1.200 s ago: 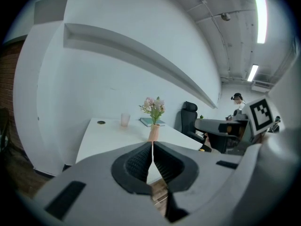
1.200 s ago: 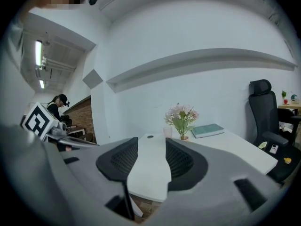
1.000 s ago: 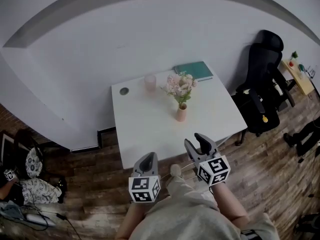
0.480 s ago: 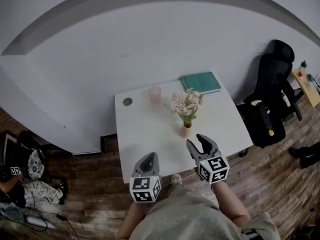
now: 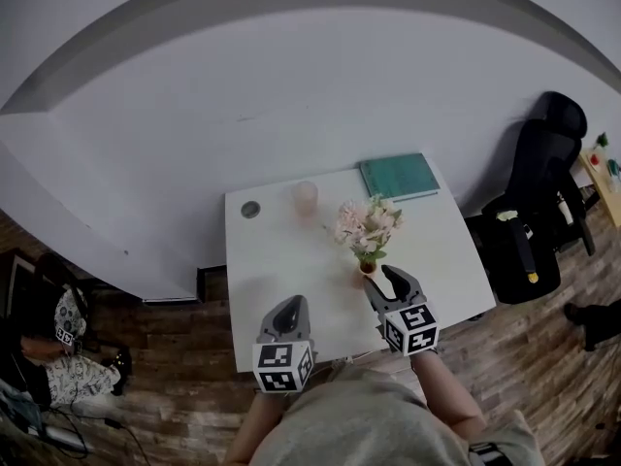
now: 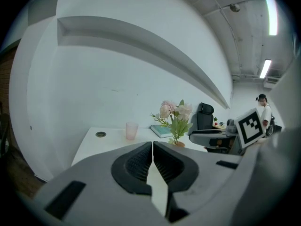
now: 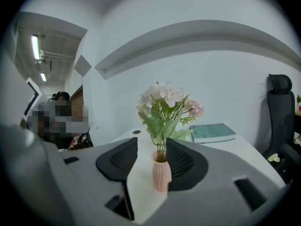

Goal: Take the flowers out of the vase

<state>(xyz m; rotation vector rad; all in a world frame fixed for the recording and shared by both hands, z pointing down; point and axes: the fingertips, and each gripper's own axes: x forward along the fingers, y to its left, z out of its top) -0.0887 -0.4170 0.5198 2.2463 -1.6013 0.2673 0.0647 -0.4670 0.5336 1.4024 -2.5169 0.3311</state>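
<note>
A bunch of pale pink and white flowers [image 5: 368, 226] [image 7: 165, 102] [image 6: 175, 113] stands in a small pink ribbed vase [image 7: 161, 171] [image 5: 368, 270] on the white table [image 5: 281, 260]. My right gripper [image 5: 387, 281] [image 7: 151, 160] is open just in front of the vase, whose neck shows between the jaws without touching them. My left gripper [image 5: 287, 311] [image 6: 152, 157] is shut and empty, above the table's near edge to the left of the vase.
A pink cup [image 5: 305, 196] and a round cable hole [image 5: 251, 209] lie at the table's back left, a teal book [image 5: 399, 176] at its back right. A black office chair [image 5: 532, 223] stands right of the table. A person sits at the far left on the wooden floor [image 5: 155, 396].
Both grippers have come forward over the table's near edge, and the right one has closed in on the vase. The left gripper stays shut, the right stays open.
</note>
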